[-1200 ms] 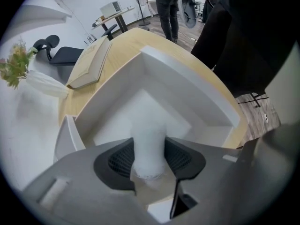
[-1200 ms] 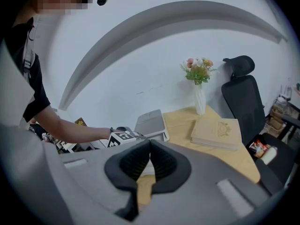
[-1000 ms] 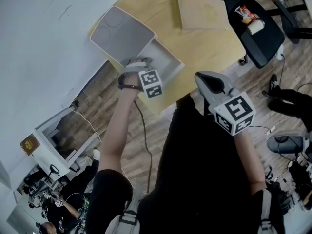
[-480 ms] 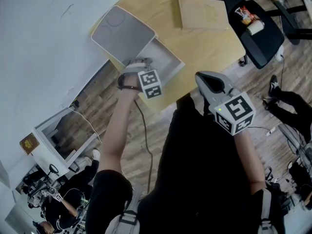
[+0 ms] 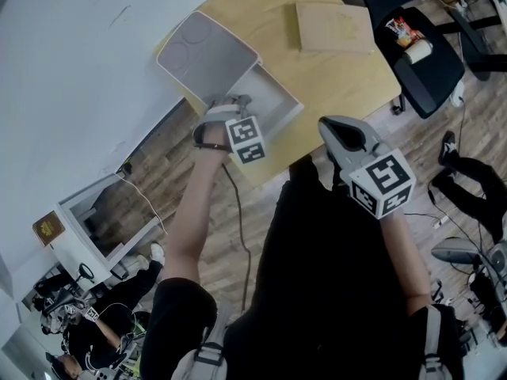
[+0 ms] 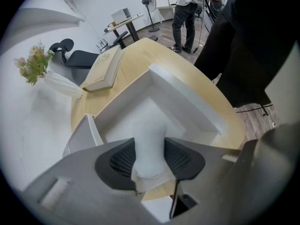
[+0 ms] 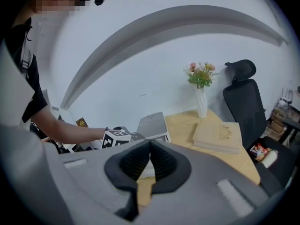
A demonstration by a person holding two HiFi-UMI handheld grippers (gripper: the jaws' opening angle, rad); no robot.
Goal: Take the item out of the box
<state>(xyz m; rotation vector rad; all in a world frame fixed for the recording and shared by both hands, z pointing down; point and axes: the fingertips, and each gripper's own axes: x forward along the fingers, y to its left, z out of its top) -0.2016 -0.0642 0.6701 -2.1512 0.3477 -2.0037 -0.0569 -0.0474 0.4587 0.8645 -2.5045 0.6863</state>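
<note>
An open white box (image 5: 273,101) sits near the front edge of the wooden table (image 5: 341,77), its lid (image 5: 207,54) laid back to the left. My left gripper (image 5: 230,103) points steeply down over the box's near left corner. In the left gripper view the left gripper (image 6: 149,146) is shut on a white waisted item (image 6: 149,130), pads pressing on both its sides, just above the box's hollow (image 6: 187,109). My right gripper (image 5: 341,133) hangs off the table's front edge, to the right of the box. Its jaws (image 7: 150,146) are shut, tips touching, with nothing between them.
A tan book (image 5: 334,27) lies on the table's far right part. A white vase of flowers (image 7: 200,90) stands at the back by the wall. A black office chair (image 5: 420,54) is to the right of the table. People stand further off in the room.
The left gripper has tilted slightly over the box while keeping its grip on the white item. The right gripper has not moved.
</note>
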